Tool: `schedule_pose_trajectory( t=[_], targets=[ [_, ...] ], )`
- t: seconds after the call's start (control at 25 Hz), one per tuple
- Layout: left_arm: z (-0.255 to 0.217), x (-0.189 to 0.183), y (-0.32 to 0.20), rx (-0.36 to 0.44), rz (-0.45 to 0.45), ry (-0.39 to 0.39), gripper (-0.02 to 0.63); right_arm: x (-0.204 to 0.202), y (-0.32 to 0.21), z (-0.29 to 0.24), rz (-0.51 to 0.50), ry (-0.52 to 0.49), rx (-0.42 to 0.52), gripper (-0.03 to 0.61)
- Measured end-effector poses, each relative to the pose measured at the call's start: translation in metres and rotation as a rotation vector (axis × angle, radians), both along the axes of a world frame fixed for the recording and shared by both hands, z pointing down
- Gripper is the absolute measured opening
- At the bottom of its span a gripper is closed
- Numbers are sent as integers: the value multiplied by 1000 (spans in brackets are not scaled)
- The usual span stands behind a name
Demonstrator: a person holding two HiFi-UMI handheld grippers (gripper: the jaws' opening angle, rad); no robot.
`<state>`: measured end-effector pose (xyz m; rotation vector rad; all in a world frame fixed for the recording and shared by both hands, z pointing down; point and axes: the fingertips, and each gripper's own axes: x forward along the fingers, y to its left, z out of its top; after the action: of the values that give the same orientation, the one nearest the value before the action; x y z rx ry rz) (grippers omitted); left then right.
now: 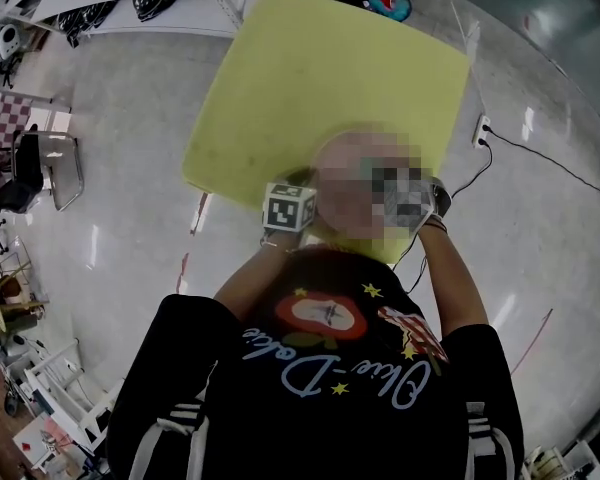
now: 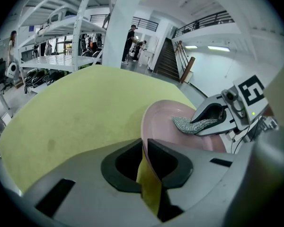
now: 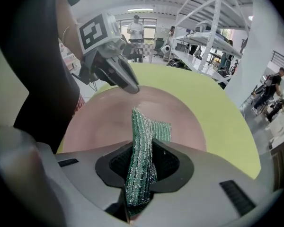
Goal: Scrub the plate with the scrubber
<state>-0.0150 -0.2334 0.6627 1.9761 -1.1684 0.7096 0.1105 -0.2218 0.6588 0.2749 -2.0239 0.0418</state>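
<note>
While the person bends over the work, the left gripper (image 2: 146, 148) has its fingers (image 2: 168, 162) closed to a narrow gap on the near rim of the pink plate (image 2: 165, 117). The right gripper (image 3: 141, 162) has its fingers (image 3: 168, 167) pressed on one end of the green scrubber (image 3: 141, 145). The free end of the scrubber hangs over the inside of the plate; if it touches the surface, I cannot tell. The plate is at the near edge of the yellow desk (image 1: 310, 78), close to the person's body. Behind the desk stand white shelves (image 2: 61, 27).

I think the danger is in the thin hold on the rim: a hard push from the scrubber could turn the plate or slide it out of the fingers. Also the scrubber is soft and held only at its end, so it may fold instead of scrubbing.
</note>
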Motion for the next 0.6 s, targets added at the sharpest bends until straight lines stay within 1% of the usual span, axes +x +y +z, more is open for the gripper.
schedule_pose_trajectory(
  t=[0.28, 0.6],
  targets=[
    [-1, -2, 3, 9, 18, -2, 32, 3, 29, 0, 82, -9, -63, 69],
    [-1, -3, 4, 15, 33, -14, 32, -4, 61, -1, 167, -46, -83, 72]
  ],
)
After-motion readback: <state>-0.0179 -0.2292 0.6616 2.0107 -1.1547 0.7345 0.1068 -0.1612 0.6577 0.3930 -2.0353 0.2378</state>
